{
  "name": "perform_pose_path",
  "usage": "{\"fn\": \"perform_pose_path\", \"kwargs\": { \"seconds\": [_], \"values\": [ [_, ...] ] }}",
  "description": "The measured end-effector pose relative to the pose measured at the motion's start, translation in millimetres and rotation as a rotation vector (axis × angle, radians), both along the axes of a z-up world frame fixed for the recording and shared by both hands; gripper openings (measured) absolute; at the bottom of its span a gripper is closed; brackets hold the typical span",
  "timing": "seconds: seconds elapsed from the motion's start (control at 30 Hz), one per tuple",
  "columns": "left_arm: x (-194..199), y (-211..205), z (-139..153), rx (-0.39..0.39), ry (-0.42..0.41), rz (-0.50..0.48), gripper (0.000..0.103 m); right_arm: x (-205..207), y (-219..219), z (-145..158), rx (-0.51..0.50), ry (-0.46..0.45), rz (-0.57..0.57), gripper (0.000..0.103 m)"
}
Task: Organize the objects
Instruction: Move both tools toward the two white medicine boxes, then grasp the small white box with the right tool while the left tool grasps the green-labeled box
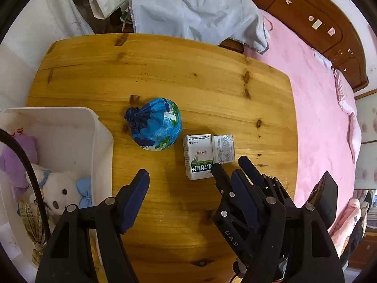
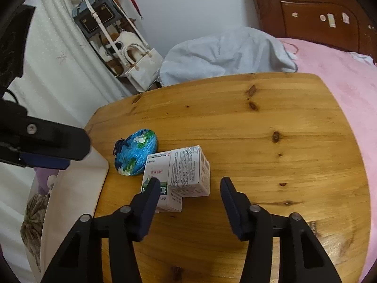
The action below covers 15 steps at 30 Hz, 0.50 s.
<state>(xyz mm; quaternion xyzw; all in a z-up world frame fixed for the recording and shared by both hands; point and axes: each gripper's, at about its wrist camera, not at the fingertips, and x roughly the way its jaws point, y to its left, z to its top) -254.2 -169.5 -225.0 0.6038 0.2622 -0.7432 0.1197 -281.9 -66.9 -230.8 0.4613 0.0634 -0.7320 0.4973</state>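
Both tongs, left [image 1: 235, 184] and right [image 2: 188, 188], apart over knotty pine table [image 2: 271, 118] beside pink bed [image 2: 341, 70].

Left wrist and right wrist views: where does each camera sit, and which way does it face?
Left wrist: on the left gripper, facing steeply down at the table and white bin; the right gripper shows too.
Right wrist: on the right gripper, angled down at the two white boxes; jaws open.
Shared: boxes, blue pouch, table.

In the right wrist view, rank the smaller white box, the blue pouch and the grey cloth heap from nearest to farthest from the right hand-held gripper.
1. Smaller white box, just ahead, between the fingertips.
2. Blue pouch, further left.
3. Grey cloth heap, beyond the table's far edge.
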Motion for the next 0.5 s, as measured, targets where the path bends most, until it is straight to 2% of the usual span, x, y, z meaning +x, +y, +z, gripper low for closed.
{"fn": "perform_pose_path", "kwargs": {
  "seconds": [0.37, 0.5],
  "values": [
    [-11, 2, -23, 0.022, -0.056, -0.005, 0.076, -4, -3, -6, -0.043, -0.019, 0.015, 0.051],
    [-14, 1, -29, 0.029, -0.069, -0.006, 0.075, -3, -6, -7, -0.049, -0.019, 0.028, 0.046]
  ]
}}
